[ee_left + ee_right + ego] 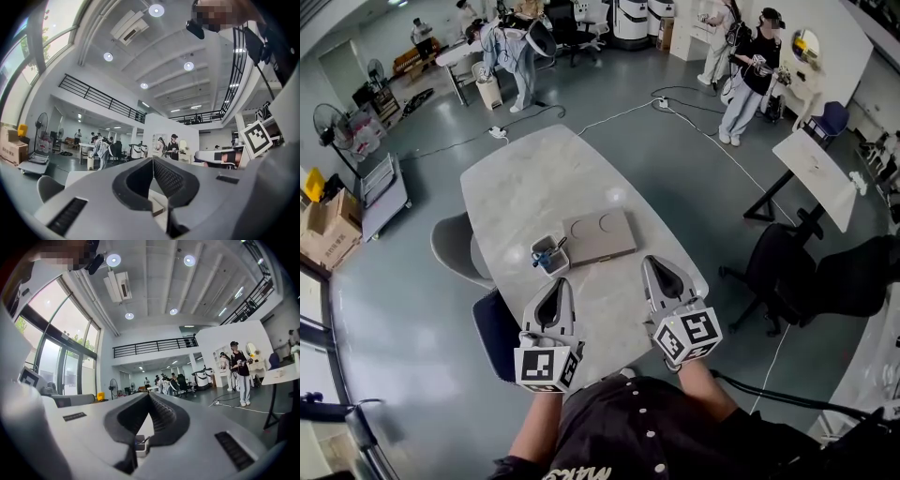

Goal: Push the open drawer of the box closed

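- Left gripper (pixel 555 285) (pixel 152 162): jaws fully together, nothing held. It hovers just near of the drawer (pixel 556 266), not touching.
- Right gripper (pixel 655 266) (pixel 149 397): jaws also closed and empty. It sits near-right of the box (pixel 600 236), apart from it.
- The drawer is pulled out of the box's left end, mid-bench. The right gripper view shows it low, past the closed jaws (pixel 139 446).
- Risk 1: nothing braces the box. I'd expect the smooth bench (pixel 525 187) to let the whole box slide right instead of the drawer going in. Likely fix is the right gripper against the box's right end.
- Risk 2: a closed tip makes a narrow contact. An off-centre push could cock the drawer in its slot or spin the box.
- Risk 3: the contents (pixel 546 251) (blue bits and a dark stick) seem to poke above the rim. They could catch on the box opening and jam.
- Risk 4: a tip set too high skids over the rim into the contents.
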Action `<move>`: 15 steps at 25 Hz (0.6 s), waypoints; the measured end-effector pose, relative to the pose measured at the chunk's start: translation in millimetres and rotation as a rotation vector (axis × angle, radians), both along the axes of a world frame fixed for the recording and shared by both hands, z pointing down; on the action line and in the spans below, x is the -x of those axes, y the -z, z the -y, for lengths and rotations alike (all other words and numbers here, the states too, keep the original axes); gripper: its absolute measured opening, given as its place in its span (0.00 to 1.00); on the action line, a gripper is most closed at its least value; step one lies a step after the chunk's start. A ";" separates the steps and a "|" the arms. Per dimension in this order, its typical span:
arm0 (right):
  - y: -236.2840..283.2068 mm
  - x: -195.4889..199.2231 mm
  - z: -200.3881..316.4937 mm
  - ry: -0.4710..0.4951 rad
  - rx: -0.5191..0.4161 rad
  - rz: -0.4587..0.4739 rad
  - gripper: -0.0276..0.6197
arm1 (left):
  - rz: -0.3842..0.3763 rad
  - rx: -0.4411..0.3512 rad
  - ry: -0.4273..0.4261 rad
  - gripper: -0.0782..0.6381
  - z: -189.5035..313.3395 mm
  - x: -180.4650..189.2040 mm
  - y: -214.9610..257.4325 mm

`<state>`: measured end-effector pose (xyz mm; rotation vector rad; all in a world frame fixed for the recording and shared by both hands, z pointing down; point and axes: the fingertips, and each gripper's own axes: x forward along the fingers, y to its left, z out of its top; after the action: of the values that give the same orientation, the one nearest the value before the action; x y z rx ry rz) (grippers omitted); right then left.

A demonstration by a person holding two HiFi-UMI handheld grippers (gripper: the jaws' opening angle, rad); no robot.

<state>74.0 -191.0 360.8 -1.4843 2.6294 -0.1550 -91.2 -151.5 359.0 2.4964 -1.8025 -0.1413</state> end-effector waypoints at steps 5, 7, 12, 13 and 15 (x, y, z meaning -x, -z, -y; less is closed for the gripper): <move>2.4 0.2 -0.1 -0.005 -0.010 -0.010 0.04 | 0.007 0.002 -0.003 0.13 0.0 -2.4 -0.4; 4.5 1.4 -0.7 -0.002 -0.017 -0.018 0.04 | 0.011 0.002 -0.001 0.13 -0.5 -1.7 0.0; 5.8 2.4 -2.5 0.008 -0.018 -0.016 0.04 | 0.015 -0.004 0.003 0.13 -1.6 -2.5 3.7; 5.5 2.7 -2.6 0.009 -0.018 -0.017 0.04 | 0.015 -0.004 0.003 0.13 -1.7 -2.7 3.8; 5.3 3.9 -2.4 0.009 -0.018 -0.016 0.04 | 0.017 -0.005 0.004 0.13 -2.0 -2.4 4.6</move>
<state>70.1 -188.6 355.5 -1.4744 2.6433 -0.1209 -88.8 -149.6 354.4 2.5058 -1.8155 -0.1257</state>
